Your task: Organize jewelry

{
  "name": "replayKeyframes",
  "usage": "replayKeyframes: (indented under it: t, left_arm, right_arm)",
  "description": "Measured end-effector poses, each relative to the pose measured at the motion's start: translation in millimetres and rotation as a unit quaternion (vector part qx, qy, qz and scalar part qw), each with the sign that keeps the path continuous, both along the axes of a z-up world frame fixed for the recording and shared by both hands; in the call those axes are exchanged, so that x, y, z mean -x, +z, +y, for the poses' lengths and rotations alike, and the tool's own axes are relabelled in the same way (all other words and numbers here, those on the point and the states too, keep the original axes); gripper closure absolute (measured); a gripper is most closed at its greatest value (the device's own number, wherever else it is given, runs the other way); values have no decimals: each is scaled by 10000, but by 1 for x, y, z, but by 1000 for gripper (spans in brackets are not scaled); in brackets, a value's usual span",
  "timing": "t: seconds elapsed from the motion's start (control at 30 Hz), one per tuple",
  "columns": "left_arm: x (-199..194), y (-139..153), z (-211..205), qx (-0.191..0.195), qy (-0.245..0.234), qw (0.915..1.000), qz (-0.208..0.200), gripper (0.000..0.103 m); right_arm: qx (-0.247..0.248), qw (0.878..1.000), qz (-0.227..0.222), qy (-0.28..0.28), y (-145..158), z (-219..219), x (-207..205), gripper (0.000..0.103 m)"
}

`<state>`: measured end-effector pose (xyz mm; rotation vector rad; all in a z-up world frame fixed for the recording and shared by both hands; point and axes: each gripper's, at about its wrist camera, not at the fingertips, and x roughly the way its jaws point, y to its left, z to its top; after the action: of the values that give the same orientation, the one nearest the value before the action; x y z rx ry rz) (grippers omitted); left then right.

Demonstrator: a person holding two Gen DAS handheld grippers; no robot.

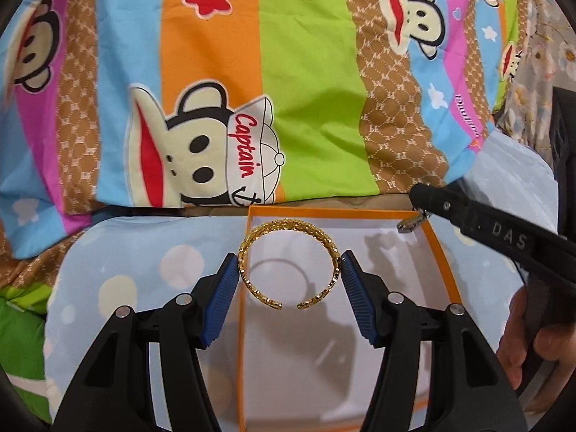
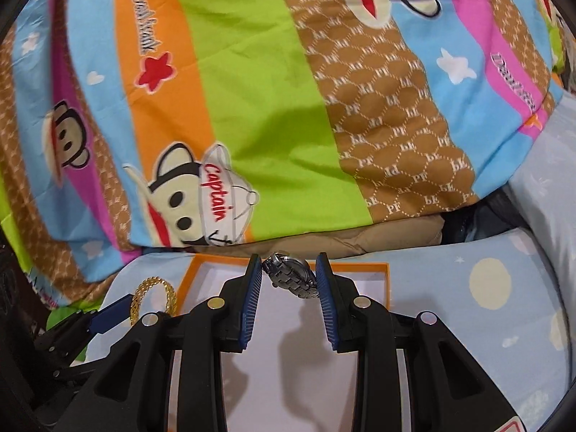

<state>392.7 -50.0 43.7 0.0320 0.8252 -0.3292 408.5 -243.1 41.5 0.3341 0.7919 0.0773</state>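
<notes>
My left gripper [image 1: 289, 264] is shut on a gold open bangle [image 1: 288, 232], held between its blue pads above the left part of an orange box with a white inside [image 1: 437, 244]. My right gripper [image 2: 288, 273] is shut on a silver metal watch [image 2: 293, 277], held over the same box [image 2: 385, 270]. In the left wrist view the right gripper's black arm [image 1: 504, 237] reaches in from the right, with a bit of the watch [image 1: 408, 224] hanging at the box's far right corner. In the right wrist view the bangle [image 2: 153, 297] and left gripper show at lower left.
The box sits on a light blue cushion with pale dots [image 1: 151, 273]. Behind it lies a bright striped monkey-print blanket [image 1: 306, 90]. A hand [image 1: 518, 338] holds the right gripper at the right edge.
</notes>
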Motion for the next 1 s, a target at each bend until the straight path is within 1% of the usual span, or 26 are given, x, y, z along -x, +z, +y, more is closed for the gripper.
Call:
replayKeyframes:
  t: [0.07,0.13,0.2,0.27,0.3,0.33,0.43,0.53,0.6,0.67,0.73,0.8,0.83,0.9,0.93,1.0]
  left_arm:
    - [-18,-13,-11,-18,-41,9998,193,46]
    - [-28,-24,-19,-127,-40,9995,297,46]
    - [-33,-34,-25,-268,-55,9987,426,46]
    - [-34,-41,-26,-362,-1,9982,485,46]
    - [-33,-43,-24,-362,21,9983,453,44]
    - [-31,-42,-22,-363,48,9986,388,38]
    - [-26,-40,-15,-197,29,9992,356,37]
    - [-19,-35,-7,21,22,9994,341,37]
    - [-12,-32,0,168,11,9993,335,37]
    - [-4,-30,4,225,-38,9992,342,37]
    - [6,-26,8,64,34,9997,236,33]
    - [14,-23,12,24,52,9999,109,32]
    - [17,-23,15,17,52,9999,109,30]
    - [18,-27,18,-57,98,9998,163,30]
    - [19,-31,18,-112,116,9996,212,30]
    - [20,-37,19,-219,136,9993,288,30]
  right_arm:
    - [-5,9999,145,-66,-10,-5,-8,74]
    - [32,9996,258,-75,-17,-9,-9,73]
    - [125,9992,370,-71,-24,-11,-6,73]
    - [168,9991,388,-73,-27,-13,2,72]
    - [178,9990,405,-69,-28,-14,7,72]
    - [177,9989,430,-66,-29,-15,13,72]
    - [68,9990,449,-59,-32,-20,29,71]
    - [104,9991,408,-87,-32,-23,43,71]
    - [292,9987,405,-92,-31,-23,47,71]
    - [546,9976,420,-56,-32,-20,49,71]
    - [705,9965,447,41,-33,-16,50,71]
    - [806,9955,467,188,-35,-11,47,71]
    - [919,9944,476,214,-35,-7,44,69]
    - [1248,9909,446,257,-35,0,34,69]
    - [1288,9901,444,327,-36,2,28,69]
    - [1212,9903,514,449,-39,3,16,70]
